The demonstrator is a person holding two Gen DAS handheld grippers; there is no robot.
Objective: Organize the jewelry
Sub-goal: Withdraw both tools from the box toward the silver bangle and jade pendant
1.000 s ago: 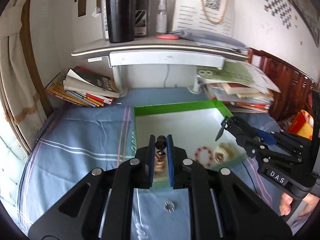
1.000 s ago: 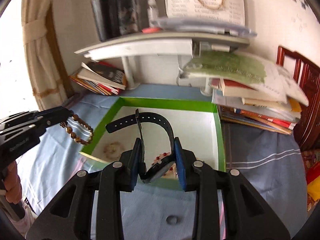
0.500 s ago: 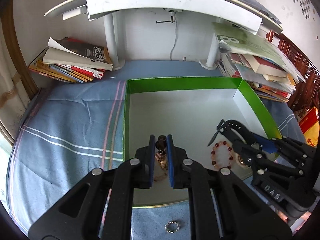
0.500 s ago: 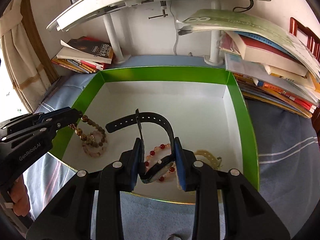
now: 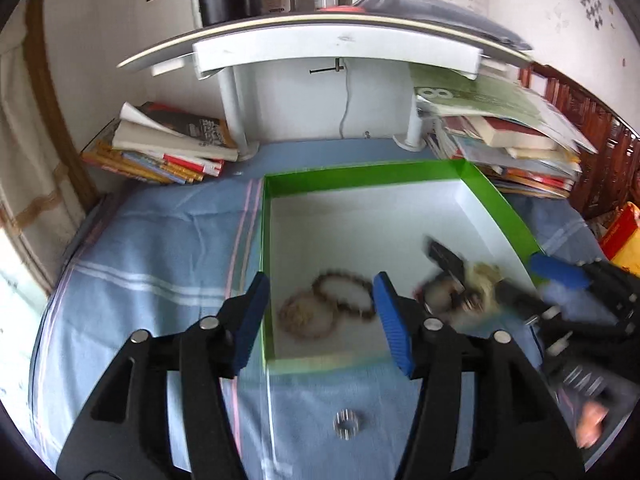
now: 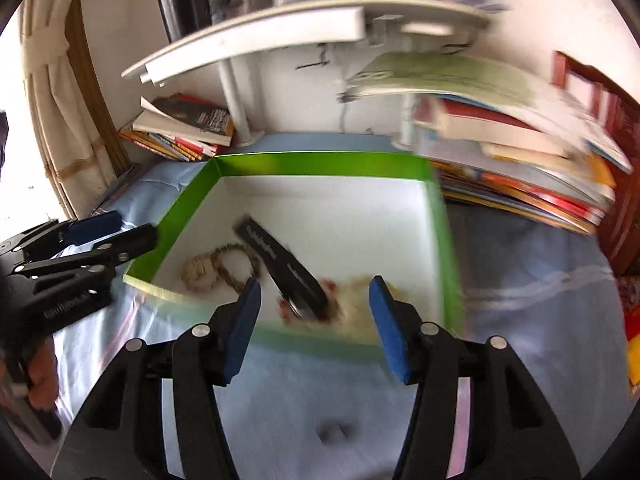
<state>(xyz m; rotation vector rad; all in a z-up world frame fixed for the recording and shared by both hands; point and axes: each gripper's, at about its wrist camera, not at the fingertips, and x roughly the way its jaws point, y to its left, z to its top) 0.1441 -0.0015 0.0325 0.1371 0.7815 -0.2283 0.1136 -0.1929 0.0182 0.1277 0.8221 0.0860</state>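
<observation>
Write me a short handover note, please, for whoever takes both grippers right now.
Left gripper: fingers have just opened, nothing between them; its brown bead bracelet now lies in the green box.
Right gripper: fingers have just opened too; the black watch lies in the box on the red bead bracelet.
Done: bracelets and watch are in the box.
Left: the small ring on the blue cloth in front of the box.

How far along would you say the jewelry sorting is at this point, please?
Mostly done: the beaded bracelets and the black watch lie in the green box. The left gripper and right gripper have just opened and hold nothing. The small ring on the blue cloth remains.
</observation>
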